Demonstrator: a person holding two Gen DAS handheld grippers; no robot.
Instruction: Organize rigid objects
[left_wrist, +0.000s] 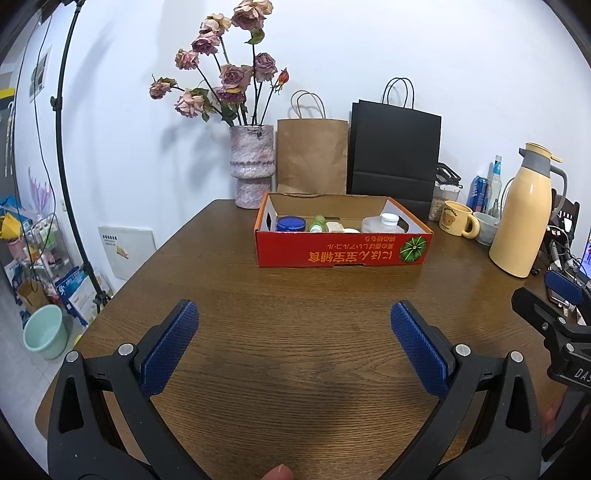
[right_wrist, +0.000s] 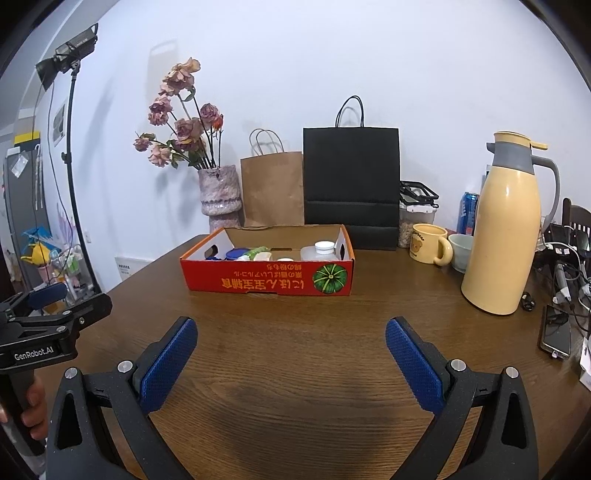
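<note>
A red cardboard box (left_wrist: 341, 249) (right_wrist: 266, 280) sits at the back middle of the wooden table. Inside it lie a blue-lidded jar (left_wrist: 290, 223) (right_wrist: 236, 253), a green bottle (left_wrist: 317, 222) (right_wrist: 255, 253), a clear bottle with a white cap (left_wrist: 382, 223) (right_wrist: 320, 251) and small pale containers. My left gripper (left_wrist: 294, 317) hovers open over bare table, well short of the box, nothing between its blue pads. My right gripper (right_wrist: 291, 334) is likewise open and empty, in front of the box.
Behind the box stand a vase of dried roses (left_wrist: 252, 166), a brown paper bag (left_wrist: 312, 155) and a black paper bag (left_wrist: 394, 155). At the right are a yellow thermos (right_wrist: 506, 229), a bear mug (right_wrist: 428, 243), a can (right_wrist: 467, 212) and a phone (right_wrist: 556, 336). A light stand (right_wrist: 70, 166) rises at the left.
</note>
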